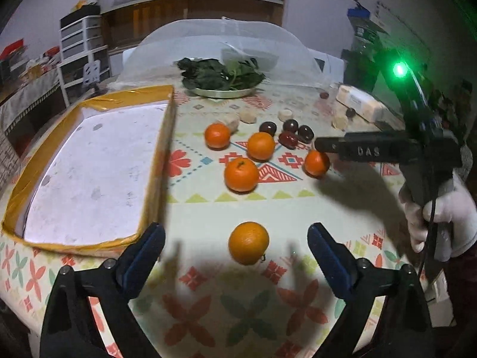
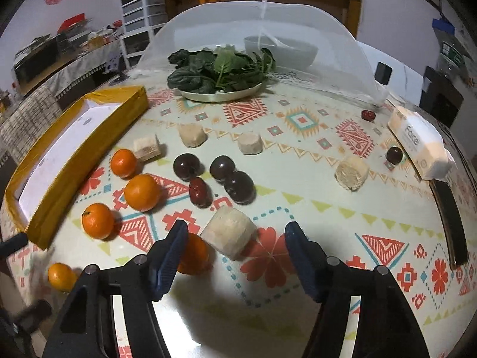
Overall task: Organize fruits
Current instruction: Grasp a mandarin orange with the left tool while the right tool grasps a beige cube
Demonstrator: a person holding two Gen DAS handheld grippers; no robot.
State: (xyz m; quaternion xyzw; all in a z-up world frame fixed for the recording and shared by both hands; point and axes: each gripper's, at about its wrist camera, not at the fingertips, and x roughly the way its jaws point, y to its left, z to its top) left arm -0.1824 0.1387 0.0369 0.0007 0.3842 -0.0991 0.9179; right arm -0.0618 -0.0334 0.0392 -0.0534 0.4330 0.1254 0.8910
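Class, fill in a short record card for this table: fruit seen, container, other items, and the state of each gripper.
oranges: five loose on the tablecloth, nearest one ahead of the left gripper
dark round fruits: cluster mid-table
container: yellow-taped box, nothing inside
greens: on metal plate
left gripper: open, nothing held
right gripper: open, pale cylinder piece ahead

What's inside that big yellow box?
The box looks empty: only its bare white floor shows, with a few faint marks. No fruit is in it. Its near corner in the left wrist view is hidden by the left gripper.
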